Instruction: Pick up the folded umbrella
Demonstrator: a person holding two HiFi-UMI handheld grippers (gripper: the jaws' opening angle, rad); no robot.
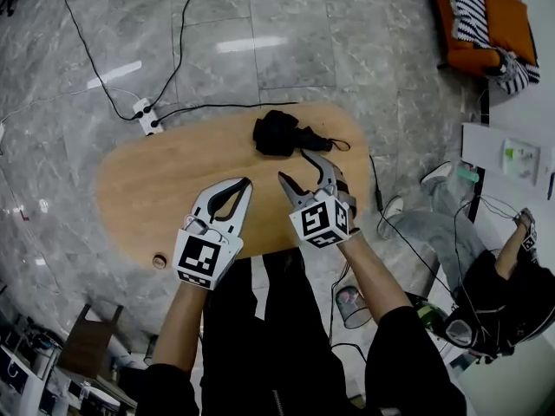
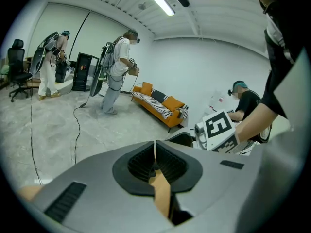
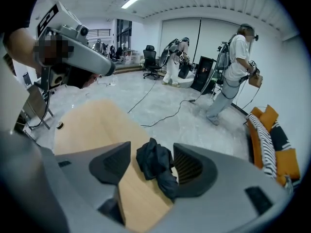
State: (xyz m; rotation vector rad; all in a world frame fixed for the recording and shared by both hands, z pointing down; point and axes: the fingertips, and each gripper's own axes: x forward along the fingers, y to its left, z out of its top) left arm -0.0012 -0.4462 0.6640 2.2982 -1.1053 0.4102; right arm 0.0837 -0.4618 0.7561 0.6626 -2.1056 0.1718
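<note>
Your right tool [image 1: 293, 166] stands wide open, its two jaws well apart with nothing pressed between the pads. Looking along it, the folded umbrella [image 3: 155, 166] shows in the gap between the jaws. It lies beyond them on the surface [image 1: 156, 180], and neither pad touches it. From above, this tool tilts down over the right part of the surface, with its tips just short of the umbrella.

Your left tool [image 1: 245, 183] has its jaws closed together, tip against tip, and holds nothing. Only a strip of the wood shows through the slit below the pads. It hangs over the near side of the surface, beside the right tool and apart from it.

The umbrella is black, a loose bundle of fabric. A narrower end reaches to the right and finishes in a small strap loop. It rests by the far edge of the oval wooden surface, right of the middle.

Past that edge, on the grey marble floor [image 1: 286, 24], a white power strip [image 1: 147, 117] lies with black cables running from it. An orange sofa [image 1: 481, 24] with striped cushions stands at the far right. A person in dark clothes [image 1: 494, 302] sits low to your right, well clear of the surface.
</note>
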